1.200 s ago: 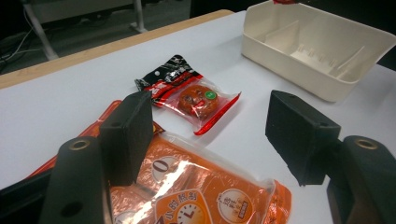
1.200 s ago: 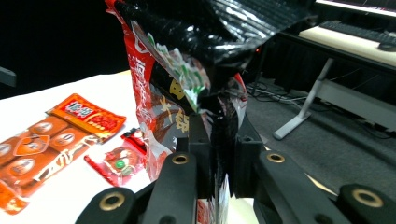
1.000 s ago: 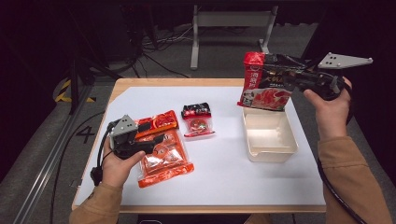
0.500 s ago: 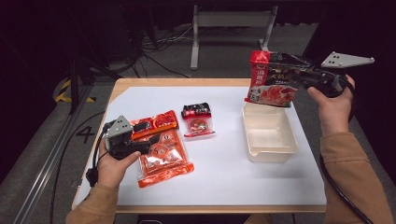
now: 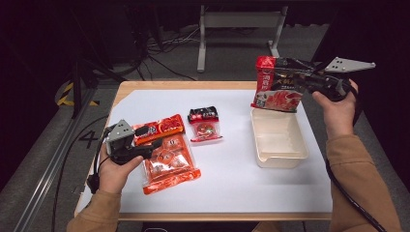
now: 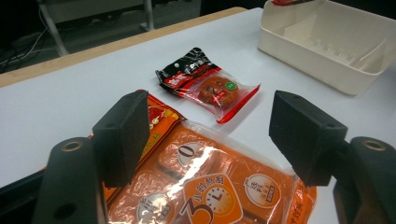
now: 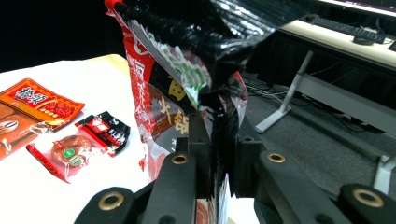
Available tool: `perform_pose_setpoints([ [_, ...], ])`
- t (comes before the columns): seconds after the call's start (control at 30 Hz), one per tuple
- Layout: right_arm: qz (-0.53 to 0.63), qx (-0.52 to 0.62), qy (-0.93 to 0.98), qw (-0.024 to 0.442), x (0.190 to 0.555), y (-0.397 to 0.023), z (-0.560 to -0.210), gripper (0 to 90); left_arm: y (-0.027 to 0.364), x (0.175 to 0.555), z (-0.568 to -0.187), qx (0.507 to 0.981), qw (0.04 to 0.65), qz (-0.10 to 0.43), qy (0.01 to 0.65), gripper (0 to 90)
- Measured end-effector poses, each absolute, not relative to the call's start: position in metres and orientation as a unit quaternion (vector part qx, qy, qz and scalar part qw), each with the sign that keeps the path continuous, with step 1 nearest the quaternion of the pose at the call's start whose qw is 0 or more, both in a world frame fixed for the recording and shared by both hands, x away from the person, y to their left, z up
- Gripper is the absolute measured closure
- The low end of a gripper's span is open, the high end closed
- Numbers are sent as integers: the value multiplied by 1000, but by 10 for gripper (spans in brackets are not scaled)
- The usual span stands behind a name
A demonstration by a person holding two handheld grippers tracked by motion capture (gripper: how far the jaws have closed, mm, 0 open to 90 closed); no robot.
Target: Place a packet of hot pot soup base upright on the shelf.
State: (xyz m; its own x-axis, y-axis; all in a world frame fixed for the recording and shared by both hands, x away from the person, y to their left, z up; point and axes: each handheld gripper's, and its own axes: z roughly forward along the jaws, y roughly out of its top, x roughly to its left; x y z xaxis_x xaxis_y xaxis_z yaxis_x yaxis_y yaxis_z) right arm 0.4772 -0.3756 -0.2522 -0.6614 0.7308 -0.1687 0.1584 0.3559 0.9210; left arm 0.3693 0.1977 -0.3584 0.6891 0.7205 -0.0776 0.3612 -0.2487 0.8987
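My right gripper [image 5: 303, 80] is shut on the upper edge of a red-and-black food bag [image 5: 275, 89], which hangs over the far end of a cream plastic tray [image 5: 280, 159]. In the right gripper view the jaws [image 7: 219, 135] pinch the bag's crumpled black film [image 7: 159, 93]. My left gripper [image 5: 155, 146] is low over a large orange packet [image 5: 169, 166]. Its jaws [image 6: 210, 126] have just been opening; they straddle the packet [image 6: 210, 186] without pressing on it.
A smaller orange-red packet [image 5: 159, 128] lies beside the large one. A small black-and-red snack packet [image 5: 205, 124] lies mid-table [image 6: 205, 84]. The tray's wall [image 6: 327, 70] stands to the right. White sheet covers the table; dark floor with cables and a stand lies beyond.
The right hand has shifted slightly with the bag, which has turned a little above the tray's far end. The left hand has stayed over the orange packets.
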Motion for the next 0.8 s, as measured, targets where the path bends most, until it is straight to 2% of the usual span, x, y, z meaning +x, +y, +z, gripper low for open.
perform_pose_setpoints([
  [0.8, 472, 292, 784, 277, 492, -373, -285, 808, 210, 368, -363, 756, 504, 173, 379, 263],
])
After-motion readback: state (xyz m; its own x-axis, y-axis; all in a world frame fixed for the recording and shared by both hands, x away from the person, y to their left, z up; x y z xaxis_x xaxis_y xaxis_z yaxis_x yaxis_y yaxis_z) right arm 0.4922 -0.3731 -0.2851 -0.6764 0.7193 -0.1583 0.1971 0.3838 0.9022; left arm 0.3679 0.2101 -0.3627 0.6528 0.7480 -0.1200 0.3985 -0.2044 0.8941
